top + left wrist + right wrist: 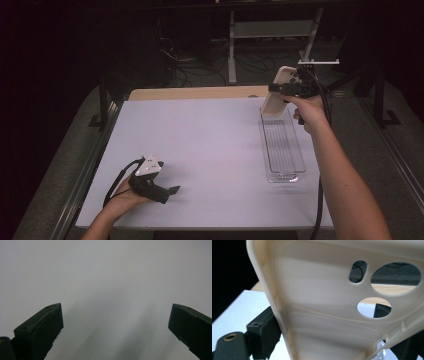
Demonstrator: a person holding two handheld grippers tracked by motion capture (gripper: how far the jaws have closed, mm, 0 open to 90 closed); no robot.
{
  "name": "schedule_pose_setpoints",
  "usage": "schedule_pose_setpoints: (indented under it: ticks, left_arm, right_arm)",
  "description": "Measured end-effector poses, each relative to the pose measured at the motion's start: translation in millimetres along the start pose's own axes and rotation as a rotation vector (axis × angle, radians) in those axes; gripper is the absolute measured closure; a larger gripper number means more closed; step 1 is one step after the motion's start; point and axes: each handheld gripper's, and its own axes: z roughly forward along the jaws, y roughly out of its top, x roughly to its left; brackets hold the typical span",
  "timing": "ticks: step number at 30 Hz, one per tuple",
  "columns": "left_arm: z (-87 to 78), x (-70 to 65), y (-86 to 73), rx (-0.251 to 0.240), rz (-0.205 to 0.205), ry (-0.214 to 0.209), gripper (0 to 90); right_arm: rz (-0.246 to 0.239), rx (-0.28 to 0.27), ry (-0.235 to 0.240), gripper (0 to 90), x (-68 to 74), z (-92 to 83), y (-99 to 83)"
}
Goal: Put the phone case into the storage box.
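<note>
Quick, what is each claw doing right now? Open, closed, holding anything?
Left claw: open, holding nothing, low over the white table.
Right claw: closed on a cream phone case, held above the clear tray.

Cream phone case (324,315) (three camera cutouts), clamped between black gripper (337,332) jaws, white table (234,315) below

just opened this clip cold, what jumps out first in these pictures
The cream phone case stands out first: the right hand-held gripper holds it tilted over the far end of the clear plastic tray at the right of the white table. In the right gripper view the jaws clamp the case's edges, and its camera cutouts show the table behind. The left hand-held gripper rests open near the front left, holding nothing.
</note>
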Motion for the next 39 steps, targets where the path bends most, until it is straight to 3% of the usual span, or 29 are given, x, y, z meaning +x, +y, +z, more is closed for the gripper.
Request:
schedule_pose_setpoints:
  ticks: [12, 25, 33, 39]
  left_arm:
    - [-0.3, -1.5, 1.3, -0.009, -0.001, -0.004, 0.0]
    - [1.2, -3.0, 1.5, -0.019, -0.005, -0.009, 0.0]
    - [0.5, -2.9, 1.7, -0.018, 0.001, -0.011, 0.0]
    - [-0.1, -3.8, 2.4, -0.021, 0.001, -0.013, 0.0]
  right_arm:
    - [-0.056, 0.077, -0.083, 10.7, -3.2, 13.7, 0.9]
    - [-0.06, 0.176, -0.145, 10.7, -0.6, 31.0, -1.7]
    - [-0.1, 0.231, -0.194, 10.7, 3.4, 44.1, -2.0]
    - [-0.087, 0.259, -0.21, 10.7, 5.2, 53.4, -3.9]
